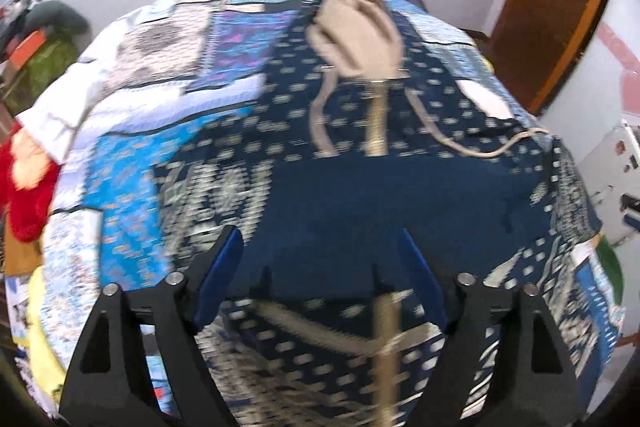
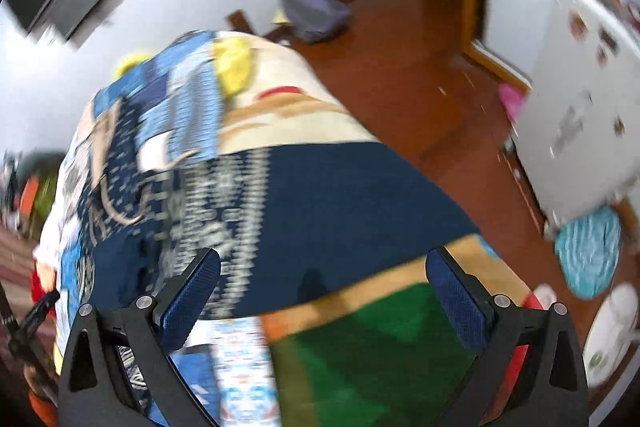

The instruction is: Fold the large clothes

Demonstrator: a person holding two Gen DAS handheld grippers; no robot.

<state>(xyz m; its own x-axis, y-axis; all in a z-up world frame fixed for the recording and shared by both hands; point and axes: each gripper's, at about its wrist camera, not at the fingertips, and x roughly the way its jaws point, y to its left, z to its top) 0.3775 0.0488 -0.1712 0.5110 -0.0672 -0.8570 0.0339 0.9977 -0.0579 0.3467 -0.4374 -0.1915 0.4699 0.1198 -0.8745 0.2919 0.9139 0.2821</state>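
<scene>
Left wrist view is looking down on a dark navy garment with pale dotted print and a gold centre stripe [image 1: 344, 195], which is lying spread over a blue patchwork-patterned bedcover [image 1: 132, 187]; the left tongs [image 1: 320, 247] are hanging over the cloth with jaws standing wide apart and nothing between the blue pads; a beige cloth with long trailing straps [image 1: 356, 35] is lying on the far part of the garment; a red fluffy item [image 1: 28, 203] is sitting at the bed's left edge. Right wrist view is showing the right tongs [image 2: 324, 271] also gaping wide and gripping nothing, poised over the navy garment's plain hem near a green and orange blanket [image 2: 372, 351]; both views are blurring; a brown wooden floor [image 2: 400, 75] is showing beyond the bed.
</scene>
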